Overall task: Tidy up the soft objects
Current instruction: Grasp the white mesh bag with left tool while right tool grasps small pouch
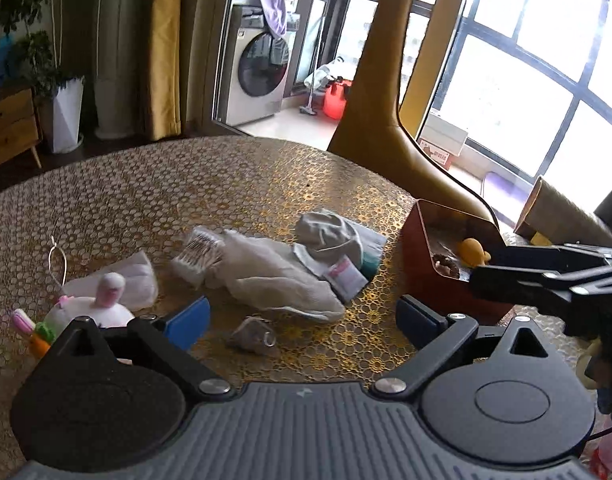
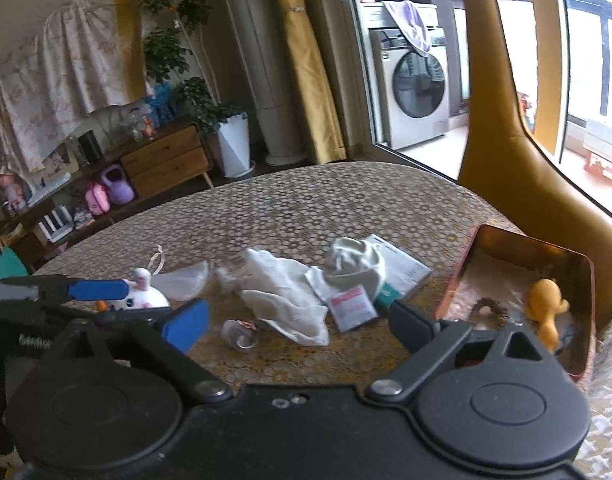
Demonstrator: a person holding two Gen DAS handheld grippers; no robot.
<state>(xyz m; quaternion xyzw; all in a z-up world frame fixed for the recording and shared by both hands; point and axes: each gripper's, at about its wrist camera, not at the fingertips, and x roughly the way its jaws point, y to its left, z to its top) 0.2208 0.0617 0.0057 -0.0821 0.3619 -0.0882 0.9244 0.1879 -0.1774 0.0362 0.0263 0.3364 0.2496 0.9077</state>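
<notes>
A crumpled white cloth (image 1: 274, 276) (image 2: 286, 296) lies mid-table, with a bundled grey-white fabric piece (image 1: 330, 236) (image 2: 356, 264) just behind it. At the left sits a white and pink plush toy (image 1: 102, 304) (image 2: 142, 296). A yellow soft duck (image 1: 472, 252) (image 2: 546, 304) rests inside a red-brown tin tray (image 1: 438, 292) (image 2: 456, 288) on the right. My left gripper (image 1: 302, 324) hovers open over the near table, empty. My right gripper (image 2: 298, 326) is open too, holding nothing, beside the tray.
Also on the patterned round table (image 1: 186, 184): a pack of cotton swabs (image 1: 198, 256), a mesh pouch (image 1: 134, 276), a small pink-white packet (image 1: 346, 276), a clear wrapper (image 1: 252, 336). A tan chair back (image 1: 386, 120) rises behind the tray.
</notes>
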